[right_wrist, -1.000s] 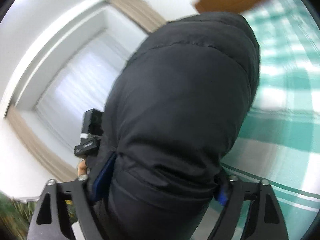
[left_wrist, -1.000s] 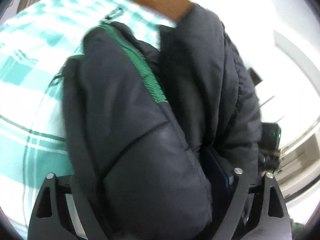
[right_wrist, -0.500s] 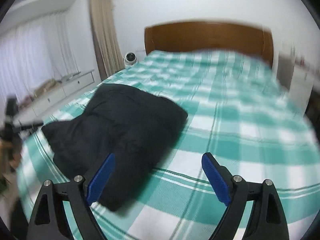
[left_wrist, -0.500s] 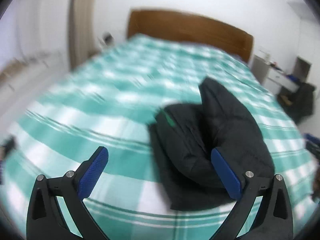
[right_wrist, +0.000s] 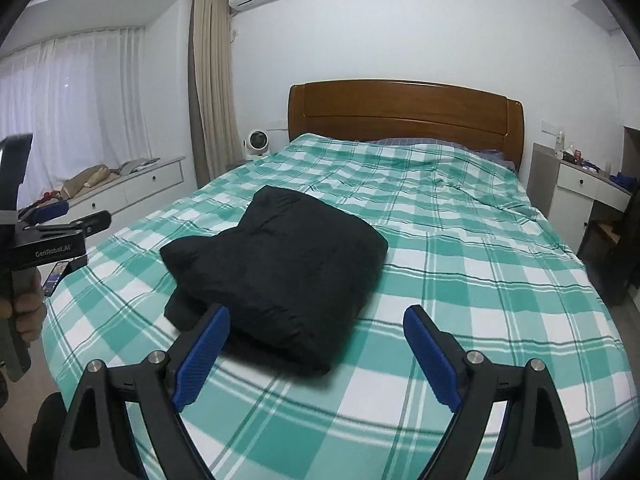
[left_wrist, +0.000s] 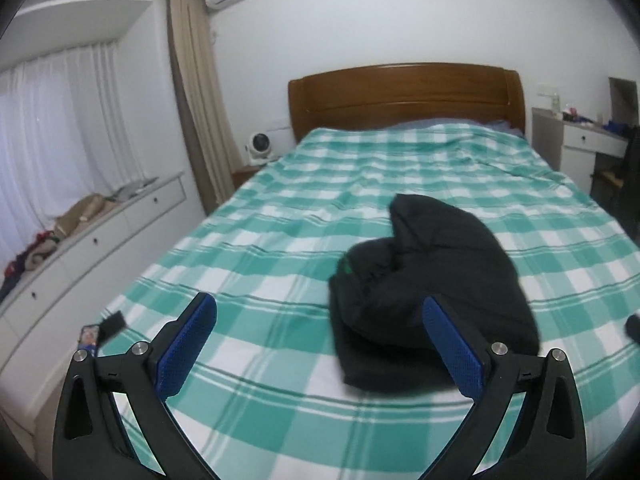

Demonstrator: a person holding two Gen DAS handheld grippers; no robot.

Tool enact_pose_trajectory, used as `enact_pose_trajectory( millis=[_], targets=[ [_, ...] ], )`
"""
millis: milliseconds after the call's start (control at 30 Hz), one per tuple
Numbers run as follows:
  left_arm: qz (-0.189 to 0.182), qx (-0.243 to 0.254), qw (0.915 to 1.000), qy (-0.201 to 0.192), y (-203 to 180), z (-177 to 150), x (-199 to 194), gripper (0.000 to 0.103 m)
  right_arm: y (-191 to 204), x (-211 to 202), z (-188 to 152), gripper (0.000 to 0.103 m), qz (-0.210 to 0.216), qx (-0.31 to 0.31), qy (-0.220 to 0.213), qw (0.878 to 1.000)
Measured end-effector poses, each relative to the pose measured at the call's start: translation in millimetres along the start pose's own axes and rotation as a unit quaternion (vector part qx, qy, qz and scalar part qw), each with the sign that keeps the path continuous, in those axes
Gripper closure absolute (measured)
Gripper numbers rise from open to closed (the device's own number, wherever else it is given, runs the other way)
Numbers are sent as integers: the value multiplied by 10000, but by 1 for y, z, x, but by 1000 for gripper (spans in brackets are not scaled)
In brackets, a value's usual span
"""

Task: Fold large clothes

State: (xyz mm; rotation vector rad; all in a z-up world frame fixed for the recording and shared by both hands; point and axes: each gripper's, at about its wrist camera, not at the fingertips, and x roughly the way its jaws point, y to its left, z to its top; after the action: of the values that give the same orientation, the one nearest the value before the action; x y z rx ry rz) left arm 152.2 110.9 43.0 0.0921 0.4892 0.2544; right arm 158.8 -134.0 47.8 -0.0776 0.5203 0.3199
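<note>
Right wrist | person's hand [right_wrist: 24, 308] beside folded jacket [right_wrist: 280, 276]

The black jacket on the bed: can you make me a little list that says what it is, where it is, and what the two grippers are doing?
thing: black puffy jacket, folded into a bundle
detail: bit of green trim showing at one edge
where: lying on the green checked bedspread, nearer the foot of the bed than the wooden headboard
left gripper: open, empty, not touching the jacket
right gripper: open, empty, not touching the jacket
</note>
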Motion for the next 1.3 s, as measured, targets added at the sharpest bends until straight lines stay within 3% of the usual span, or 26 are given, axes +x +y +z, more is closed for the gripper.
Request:
enact_pose_trajectory(
  millis=[267, 500, 600, 900, 1300],
  targets=[
    [71, 146, 9997, -178, -18, -7, -32, 0, 16, -33, -12, 13, -208, -66, -26, 9998],
    [-231, 50, 9995, 220, -20, -22, -46, 1, 29, -37, -13, 13, -485, 13, 379, 9981],
    [-343, -98, 9980, 517, -16, -24, -52, 1, 35, -44, -11, 13, -408, 136, 442, 9981],
    [-663, -313, 9936, 865, -11, -33, -70, 0, 54, -56, -13, 13, -455, 73, 639, 9969],
    [-556, -305, 9942, 865, -16, -35, -78, 0, 60, -67, -8, 12, -775, -63, 546, 9955]
  ],
)
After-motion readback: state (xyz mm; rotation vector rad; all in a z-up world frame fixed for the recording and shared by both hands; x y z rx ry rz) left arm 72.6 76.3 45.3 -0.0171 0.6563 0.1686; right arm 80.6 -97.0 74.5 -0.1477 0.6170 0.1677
